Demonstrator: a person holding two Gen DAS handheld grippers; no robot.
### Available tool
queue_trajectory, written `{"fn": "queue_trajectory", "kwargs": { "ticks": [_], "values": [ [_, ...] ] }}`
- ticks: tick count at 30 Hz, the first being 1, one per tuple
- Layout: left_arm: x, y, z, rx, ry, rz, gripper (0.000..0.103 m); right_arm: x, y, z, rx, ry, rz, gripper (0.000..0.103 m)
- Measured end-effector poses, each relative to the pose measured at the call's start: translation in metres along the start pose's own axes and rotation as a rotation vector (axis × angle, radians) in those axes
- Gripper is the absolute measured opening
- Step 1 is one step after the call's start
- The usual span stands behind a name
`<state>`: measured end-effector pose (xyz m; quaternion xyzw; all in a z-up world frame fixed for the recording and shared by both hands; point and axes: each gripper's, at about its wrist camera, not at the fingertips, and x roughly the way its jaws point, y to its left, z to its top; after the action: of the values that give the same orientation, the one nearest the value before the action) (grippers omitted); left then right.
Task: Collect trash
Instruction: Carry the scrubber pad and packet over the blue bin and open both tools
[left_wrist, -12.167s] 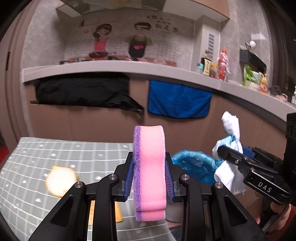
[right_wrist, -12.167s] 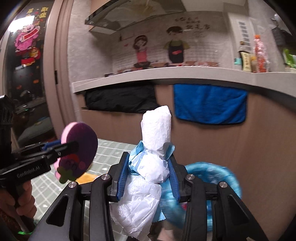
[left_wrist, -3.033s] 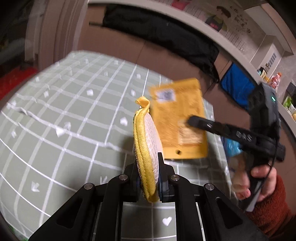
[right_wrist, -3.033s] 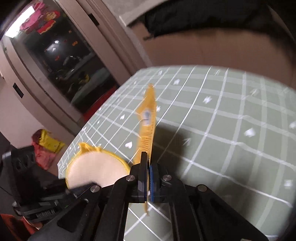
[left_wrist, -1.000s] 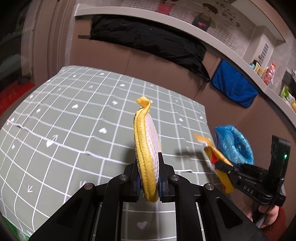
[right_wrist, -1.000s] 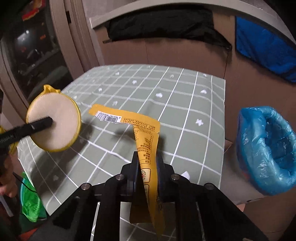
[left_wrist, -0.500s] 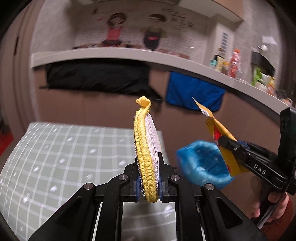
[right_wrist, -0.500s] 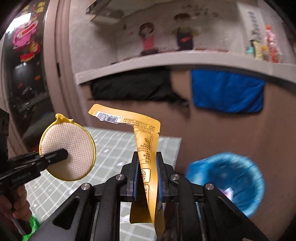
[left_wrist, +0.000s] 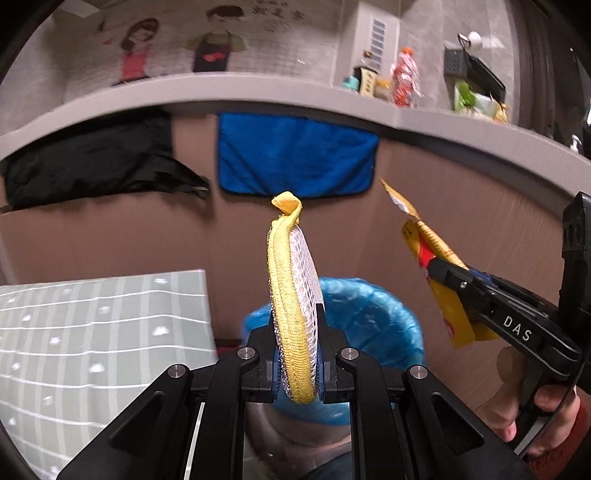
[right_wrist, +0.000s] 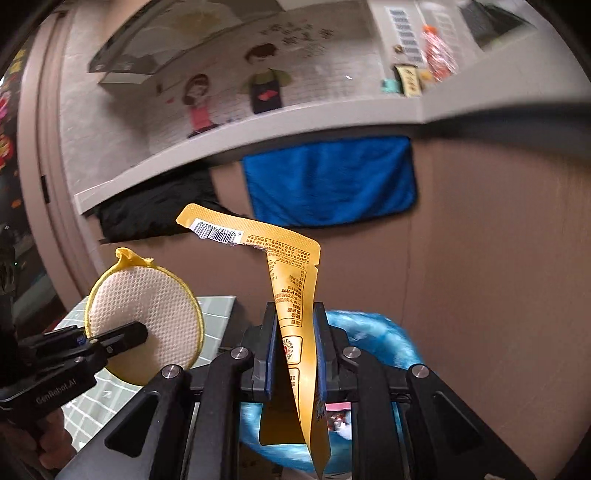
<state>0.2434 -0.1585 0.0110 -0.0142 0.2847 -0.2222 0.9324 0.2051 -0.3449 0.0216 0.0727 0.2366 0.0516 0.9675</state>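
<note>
The left hand-held gripper (left_wrist: 297, 363) clamps a round yellow-rimmed scouring pad (left_wrist: 293, 295) on edge, above the blue-lined trash bin (left_wrist: 373, 317). At 3 o'clock, the right hand-held gripper (right_wrist: 295, 354) pinches a torn yellow snack wrapper (right_wrist: 295, 295) over the same bin; the green gridded worktop (left_wrist: 92, 332) lies at 9 o'clock.

Bin mouth (left_wrist: 369, 314) open below, table edge (left_wrist: 201, 295) left, wall behind

The round scrubber (left_wrist: 293, 295) is yellow-rimmed with white mesh. The wrapper (right_wrist: 295, 295) is yellow with black print and a barcode. Below them the bin bag (left_wrist: 373, 317) is blue; left of it, the table (left_wrist: 92, 332) is grey-green with white grid lines.
</note>
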Motion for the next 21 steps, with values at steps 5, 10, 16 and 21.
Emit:
{"fn": "queue_trajectory", "kwargs": {
  "ticks": [5,10,16,21],
  "values": [
    [0.050,-0.009,-0.002,-0.023,0.083,-0.040,0.014,0.037,-0.029,-0.015,0.064,0.080,-0.020,0.016],
    [0.089,-0.010,-0.012,-0.042,0.153,-0.043,0.014,0.069,-0.048,-0.031,0.083,0.136,-0.041,0.016],
    [0.118,-0.008,-0.022,-0.061,0.209,-0.038,0.014,0.097,-0.061,-0.043,0.096,0.181,-0.050,0.017],
    [0.138,-0.001,-0.030,-0.100,0.242,-0.036,0.015,0.116,-0.065,-0.051,0.103,0.214,-0.035,0.020]
  ]
}}
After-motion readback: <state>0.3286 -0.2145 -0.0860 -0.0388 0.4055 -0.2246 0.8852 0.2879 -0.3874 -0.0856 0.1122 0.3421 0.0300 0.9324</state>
